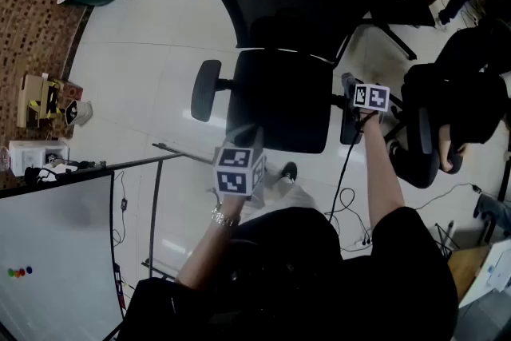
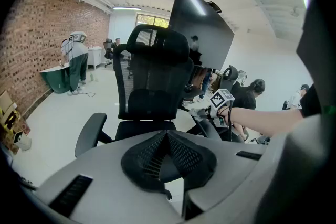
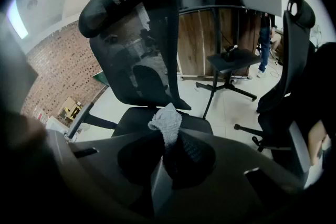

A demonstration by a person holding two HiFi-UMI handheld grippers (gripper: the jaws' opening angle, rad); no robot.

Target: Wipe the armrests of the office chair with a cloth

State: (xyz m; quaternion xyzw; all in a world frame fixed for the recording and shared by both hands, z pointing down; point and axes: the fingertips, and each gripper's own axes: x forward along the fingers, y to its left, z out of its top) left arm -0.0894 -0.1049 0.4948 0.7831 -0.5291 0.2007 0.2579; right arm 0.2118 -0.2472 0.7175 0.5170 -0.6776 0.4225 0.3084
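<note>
Pale floor (image 1: 144, 68), black office chair (image 1: 279, 96); crumpled whitish, seemingly knit cloth (image 3: 166, 116) pinched in right claw (image 3: 169, 138), left claw (image 2: 167, 136) pressed together.

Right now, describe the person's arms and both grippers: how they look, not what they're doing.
Left gripper and right gripper alike: grey bodies, black mesh-textured pads, each topped by a white cube with black square markers. A black cable hangs from the right one. The person wears a black short-sleeved top and a metal wristband on the left wrist.
</note>
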